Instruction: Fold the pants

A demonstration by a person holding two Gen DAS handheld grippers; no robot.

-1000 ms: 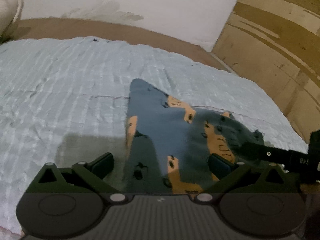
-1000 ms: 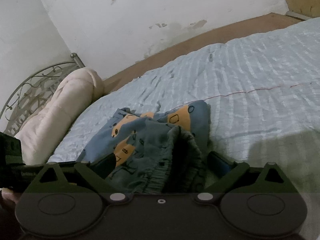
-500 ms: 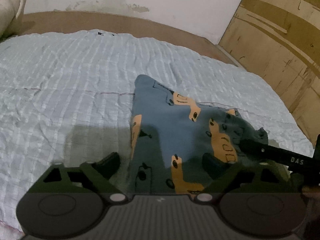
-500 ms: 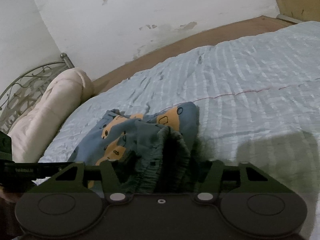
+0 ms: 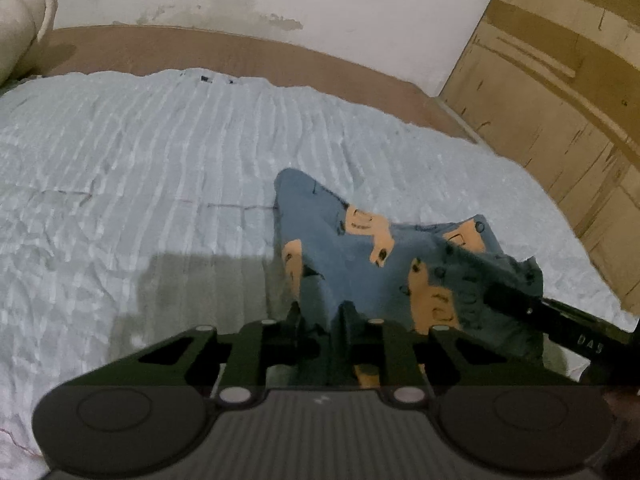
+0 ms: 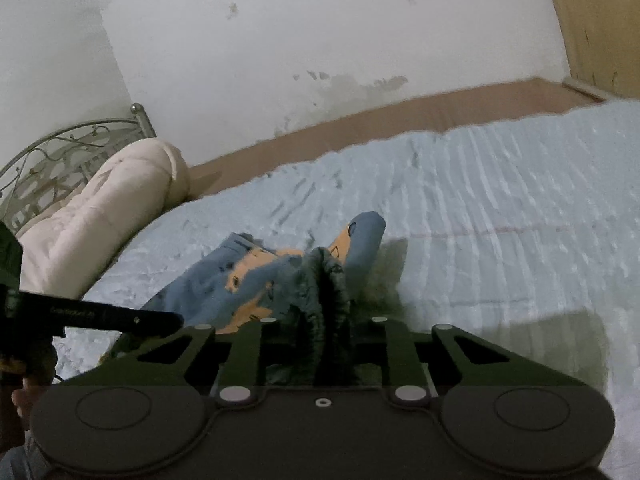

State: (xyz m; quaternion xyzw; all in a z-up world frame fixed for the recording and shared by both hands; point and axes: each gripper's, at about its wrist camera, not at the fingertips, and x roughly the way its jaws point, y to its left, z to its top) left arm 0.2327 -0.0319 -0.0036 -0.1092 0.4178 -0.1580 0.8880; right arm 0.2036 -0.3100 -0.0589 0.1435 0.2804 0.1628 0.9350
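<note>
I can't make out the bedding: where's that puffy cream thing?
The rolled cream comforter lies at the head of the bed, far left in the right wrist view, against the metal headboard and left of the pants.

The pants [image 5: 360, 248] are soft matt cloth, blue with orange print, with a darker gathered band [image 6: 326, 280] of ribbed knit. The bed cover [image 5: 160, 168] is pale blue cloth, puckered in fine crinkled rows. Both the left hand-held gripper [image 5: 320, 320] and the right hand-held gripper [image 6: 326, 322] look like matt black plastic. At upper right in the left view, the wardrobe [image 5: 560, 100] is worn wood. The wall [image 6: 300, 40] is matt, flaking paint. The headboard [image 6: 60, 148] is thin metal, and the pillow [image 6: 108, 208] is cream quilted cloth.
</note>
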